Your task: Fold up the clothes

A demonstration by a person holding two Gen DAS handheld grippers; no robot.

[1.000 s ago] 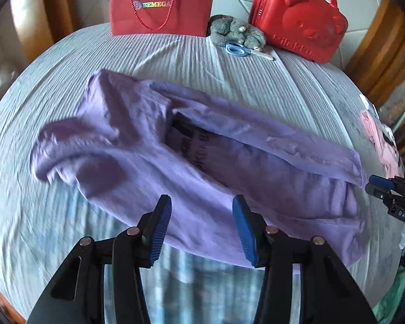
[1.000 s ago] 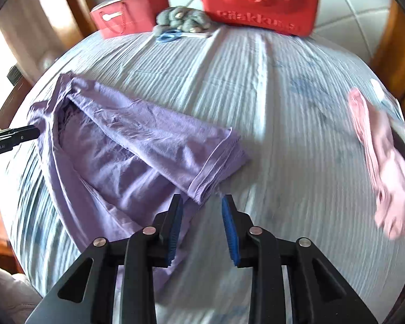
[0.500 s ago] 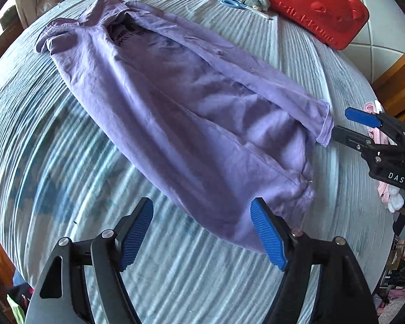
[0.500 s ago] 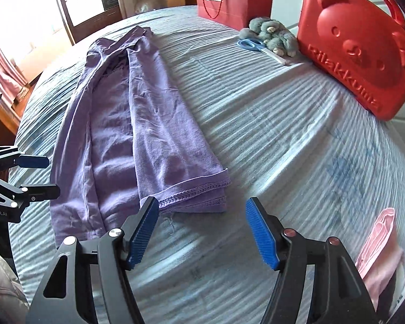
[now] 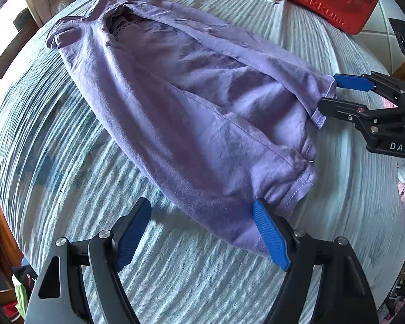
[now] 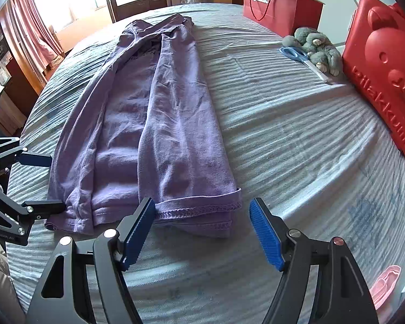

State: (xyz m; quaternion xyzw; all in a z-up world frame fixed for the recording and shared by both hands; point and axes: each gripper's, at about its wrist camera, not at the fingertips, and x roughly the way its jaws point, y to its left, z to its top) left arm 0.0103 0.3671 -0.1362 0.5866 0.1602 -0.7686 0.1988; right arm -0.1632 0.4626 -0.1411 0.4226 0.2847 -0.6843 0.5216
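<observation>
A purple T-shirt lies on the striped bed cover, folded lengthwise into a long strip, collar far, hem near. It also shows in the right wrist view. My left gripper is open at the hem's left corner, its right pad touching the cloth edge. My right gripper is open just in front of the hem's right corner, straddling the stitched edge. Each gripper appears in the other's view: the right gripper at the hem's far corner, the left gripper beside the hem's left end.
A red bear-shaped case, a grey plush toy, blue scissors and a red paper bag stand along the far side. A pink garment lies at the right. The bed cover extends right of the shirt.
Both grippers have opened wide and swung round to the hem end of the shirt, closing in on its two corners. The shirt lies as before.
</observation>
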